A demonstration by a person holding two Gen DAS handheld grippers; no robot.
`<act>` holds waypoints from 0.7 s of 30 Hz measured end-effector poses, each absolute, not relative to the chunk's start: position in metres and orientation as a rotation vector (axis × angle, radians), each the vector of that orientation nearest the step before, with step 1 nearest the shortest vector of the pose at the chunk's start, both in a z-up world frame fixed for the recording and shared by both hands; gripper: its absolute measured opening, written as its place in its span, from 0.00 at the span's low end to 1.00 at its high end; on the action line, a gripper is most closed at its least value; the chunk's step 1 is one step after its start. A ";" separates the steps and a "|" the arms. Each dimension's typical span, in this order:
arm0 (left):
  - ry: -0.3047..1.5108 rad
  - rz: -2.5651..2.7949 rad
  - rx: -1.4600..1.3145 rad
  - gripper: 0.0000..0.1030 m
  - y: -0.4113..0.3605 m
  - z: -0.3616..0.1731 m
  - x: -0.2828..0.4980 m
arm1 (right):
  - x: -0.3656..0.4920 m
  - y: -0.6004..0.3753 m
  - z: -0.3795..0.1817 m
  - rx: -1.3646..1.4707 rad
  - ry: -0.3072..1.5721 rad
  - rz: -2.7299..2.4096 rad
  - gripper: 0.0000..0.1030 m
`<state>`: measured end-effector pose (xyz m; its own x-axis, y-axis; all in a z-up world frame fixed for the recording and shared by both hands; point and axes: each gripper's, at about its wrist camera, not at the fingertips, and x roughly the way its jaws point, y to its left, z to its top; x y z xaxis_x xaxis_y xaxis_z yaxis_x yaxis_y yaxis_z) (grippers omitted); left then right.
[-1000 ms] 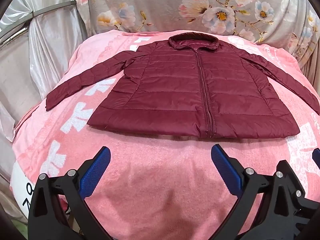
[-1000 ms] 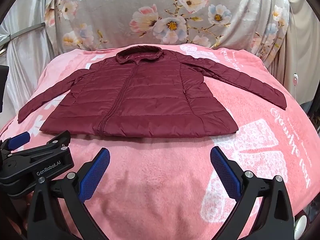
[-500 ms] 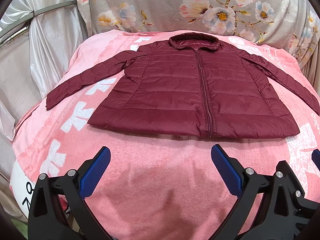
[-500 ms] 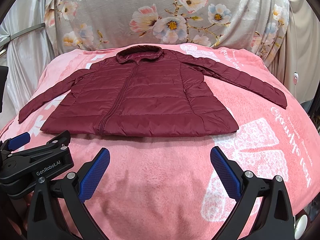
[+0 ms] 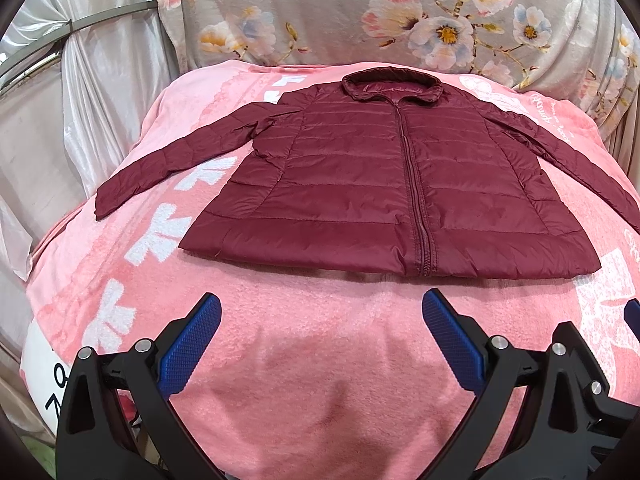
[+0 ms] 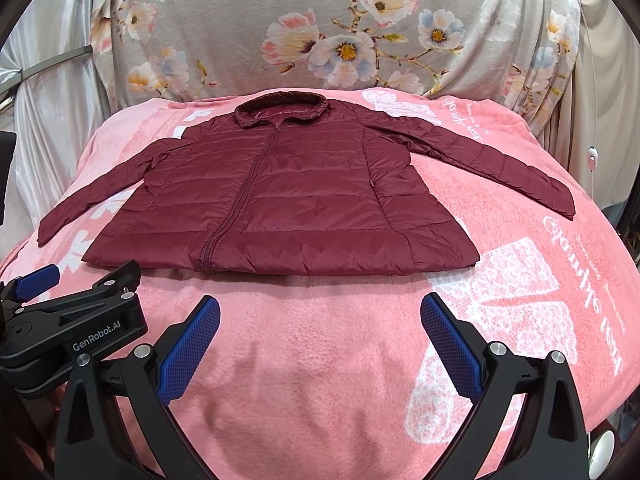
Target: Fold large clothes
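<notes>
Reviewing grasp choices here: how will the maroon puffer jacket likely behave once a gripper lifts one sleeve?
The jacket lies flat and limp on the pink blanket, so it will probably drape and sag, not hold shape. Its shiny quilted shell suggests it is light and somewhat slippery. The sleeve would likely drag the body along.

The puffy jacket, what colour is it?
Dark maroon quilted jacket; clearest in the right wrist view.

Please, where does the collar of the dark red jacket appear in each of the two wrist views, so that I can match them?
Left wrist view: the collar sits at upper centre, a little right of the middle, at the far end of the jacket.
Right wrist view: the collar sits at upper centre, a little left of the middle.
Shared landmark: the zipper running from the collar down to the hem.
</notes>
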<state>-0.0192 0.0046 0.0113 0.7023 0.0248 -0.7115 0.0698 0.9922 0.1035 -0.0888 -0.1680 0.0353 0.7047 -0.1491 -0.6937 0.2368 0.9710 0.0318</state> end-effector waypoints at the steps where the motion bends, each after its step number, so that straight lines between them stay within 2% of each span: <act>1: 0.792 -0.025 0.126 0.95 0.005 0.011 -0.019 | -0.089 -0.168 0.036 0.122 0.759 -0.215 0.95; 21: 0.794 -0.024 0.126 0.95 0.005 0.011 -0.020 | -0.090 -0.167 0.035 0.123 0.760 -0.213 0.95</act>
